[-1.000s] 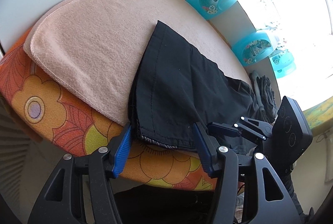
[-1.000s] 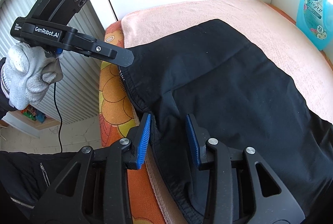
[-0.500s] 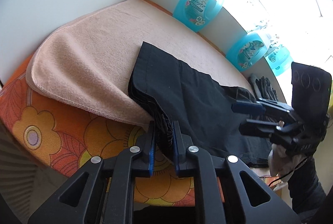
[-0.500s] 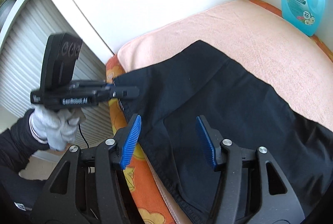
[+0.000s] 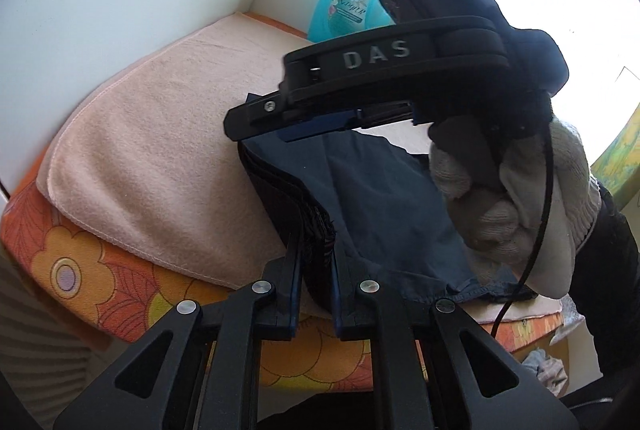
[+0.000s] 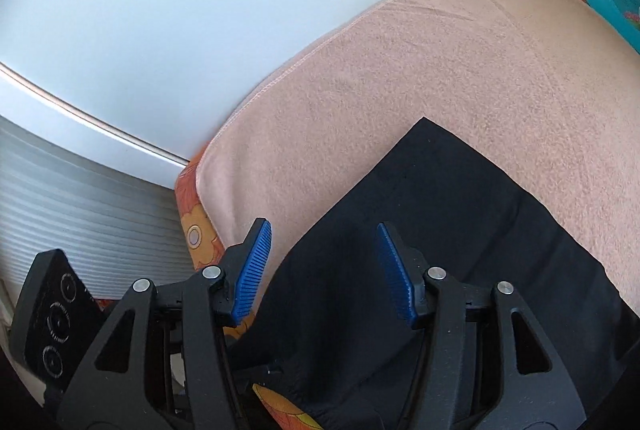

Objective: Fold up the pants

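The black pants (image 5: pixel 384 206) lie on a pink towel (image 5: pixel 160 158), one corner (image 6: pixel 432 158) pointing toward the wall. My left gripper (image 5: pixel 316 262) is shut on a bunched edge of the pants at the near side of the towel. My right gripper (image 6: pixel 326 262) hovers open above the pants, with cloth below its blue pads (image 6: pixel 256 262) but nothing pinched. In the left wrist view the right gripper (image 5: pixel 256 118) shows side-on over the pants, held by a hand in a grey glove (image 5: pixel 512 198).
The towel covers an orange flowered pad (image 5: pixel 100 282). A white wall (image 6: pixel 200 10) bounds the far side. A blue detergent bottle (image 5: pixel 348 10) stands in the corner by the bright window. A ribbed white panel (image 6: pixel 80 210) drops away below the pad's left end.
My left gripper closed on the pants' edge and lifted it a little. The right gripper's jaws widened, and it swung across the pants until it hung close in front of the left gripper.
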### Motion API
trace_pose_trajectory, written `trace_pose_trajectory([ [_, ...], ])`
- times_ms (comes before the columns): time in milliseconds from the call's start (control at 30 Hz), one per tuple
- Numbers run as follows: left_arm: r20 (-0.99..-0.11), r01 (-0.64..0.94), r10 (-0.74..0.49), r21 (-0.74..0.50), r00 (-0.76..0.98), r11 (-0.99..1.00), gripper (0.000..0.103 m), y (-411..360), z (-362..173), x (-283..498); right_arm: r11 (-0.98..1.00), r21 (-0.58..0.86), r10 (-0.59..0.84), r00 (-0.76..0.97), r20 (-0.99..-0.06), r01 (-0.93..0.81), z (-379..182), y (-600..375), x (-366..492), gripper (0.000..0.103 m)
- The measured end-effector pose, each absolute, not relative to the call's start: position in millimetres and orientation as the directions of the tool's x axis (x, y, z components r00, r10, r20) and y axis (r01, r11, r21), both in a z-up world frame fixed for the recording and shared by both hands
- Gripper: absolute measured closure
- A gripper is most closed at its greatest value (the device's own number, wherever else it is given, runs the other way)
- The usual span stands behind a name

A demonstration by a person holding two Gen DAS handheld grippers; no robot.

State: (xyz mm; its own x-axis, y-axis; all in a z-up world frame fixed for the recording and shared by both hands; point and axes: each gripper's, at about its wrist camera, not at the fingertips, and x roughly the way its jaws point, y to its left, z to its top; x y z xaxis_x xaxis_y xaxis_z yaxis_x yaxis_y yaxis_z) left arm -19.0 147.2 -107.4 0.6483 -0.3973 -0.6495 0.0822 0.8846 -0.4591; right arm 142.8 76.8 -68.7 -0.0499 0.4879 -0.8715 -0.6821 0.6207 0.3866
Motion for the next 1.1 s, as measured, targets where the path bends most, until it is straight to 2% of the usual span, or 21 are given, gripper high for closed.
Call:
trace_pose_trajectory([
  [300, -0.640, 0.126, -0.415, -0.447, 0.647, 0.886, 0.093, 132, -107, -12, 0.643, 0.280, 0.359, -0.041, -0.932, -0.713, -91, 103, 141, 0.046],
  [367, -0.644, 0.122, -0.396, -0.427, 0.655, 0.896, 0.093, 131, -105, -13, 0.635, 0.212, 0.326, 0.009, -0.945, -0.743, -92, 102, 134, 0.058],
  [433, -0.648, 0.107, -0.375, -0.414, 0.663, 0.904, 0.093, 132, -106, -17, 0.645, 0.212, 0.328, 0.015, -0.944, -0.734, -93, 97, 135, 0.084],
  [500, -0.668, 0.081, -0.347, -0.395, 0.658, 0.915, 0.093, 132, -110, -17, 0.654, 0.255, 0.354, -0.010, -0.935, -0.712, -94, 90, 141, 0.091],
  [600, -0.697, 0.052, -0.292, -0.345, 0.654, 0.937, 0.092, 127, -116, -16, 0.653, 0.274, 0.380, -0.008, -0.925, -0.706, -96, 84, 138, 0.094],
  [667, -0.689, 0.053, -0.306, -0.363, 0.658, 0.930, 0.092, 126, -121, -15, 0.654, 0.281, 0.399, 0.004, -0.917, -0.703, -95, 80, 135, 0.096],
  [933, -0.572, 0.074, -0.391, -0.498, 0.721, 0.864, 0.097, 143, -111, -24, 0.635, 0.461, 0.604, 0.026, -0.797, -0.619, -71, 51, 138, 0.098],
  [1100, -0.536, 0.081, -0.381, -0.499, 0.753, 0.863, 0.097, 158, -94, -33, 0.575, 0.498, 0.672, 0.028, -0.740, -0.649, -43, 67, 136, 0.101],
])
